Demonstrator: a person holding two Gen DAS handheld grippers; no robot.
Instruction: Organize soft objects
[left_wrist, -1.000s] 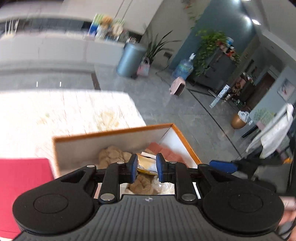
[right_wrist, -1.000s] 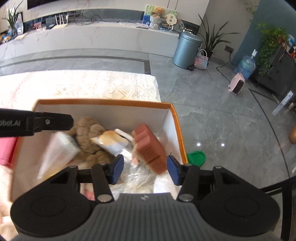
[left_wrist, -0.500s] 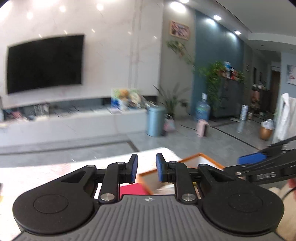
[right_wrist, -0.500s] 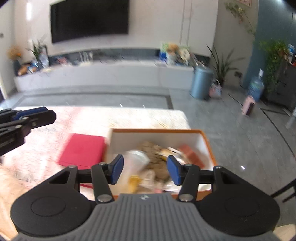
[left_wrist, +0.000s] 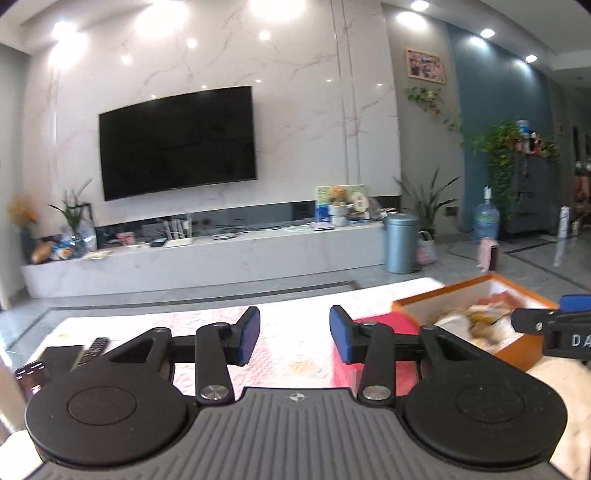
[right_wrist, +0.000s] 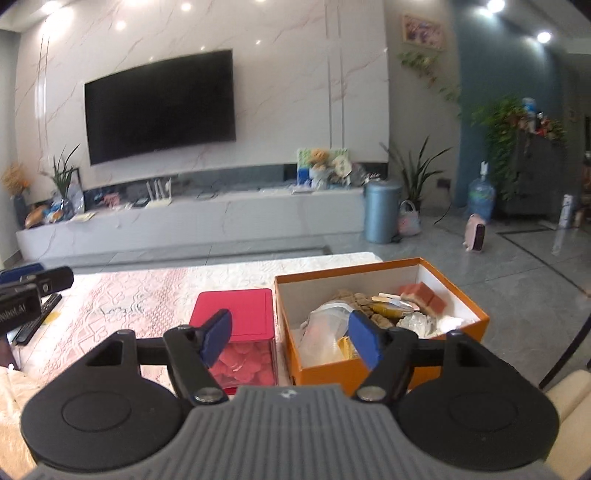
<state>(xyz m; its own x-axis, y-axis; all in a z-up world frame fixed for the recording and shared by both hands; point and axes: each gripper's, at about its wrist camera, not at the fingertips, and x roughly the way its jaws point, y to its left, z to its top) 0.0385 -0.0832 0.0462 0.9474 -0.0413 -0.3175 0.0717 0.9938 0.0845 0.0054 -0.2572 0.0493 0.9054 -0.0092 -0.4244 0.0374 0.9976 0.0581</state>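
An orange box (right_wrist: 325, 363) with white inside stands on the table at the right and holds soft things: a brown plush toy (right_wrist: 356, 299), a red-brown sponge block (right_wrist: 424, 297), clear plastic bags (right_wrist: 325, 326). It also shows in the left wrist view (left_wrist: 417, 302). A clear box with a red lid (right_wrist: 236, 310) and red contents stands to its left. My right gripper (right_wrist: 290, 334) is open and empty, held back above the near side of both boxes. My left gripper (left_wrist: 293, 334) is open and empty over the tablecloth, left of the boxes.
The table has a pale patterned cloth (right_wrist: 140, 295). A black remote (left_wrist: 94, 347) and a dark jar (left_wrist: 31, 374) lie at the table's left end. Beyond are a TV wall, a low cabinet, a blue bin (right_wrist: 382, 210) and grey floor.
Both grippers have lifted out of the orange box and pulled back and up. The left gripper has swung left and opened wider; the right one stays open.
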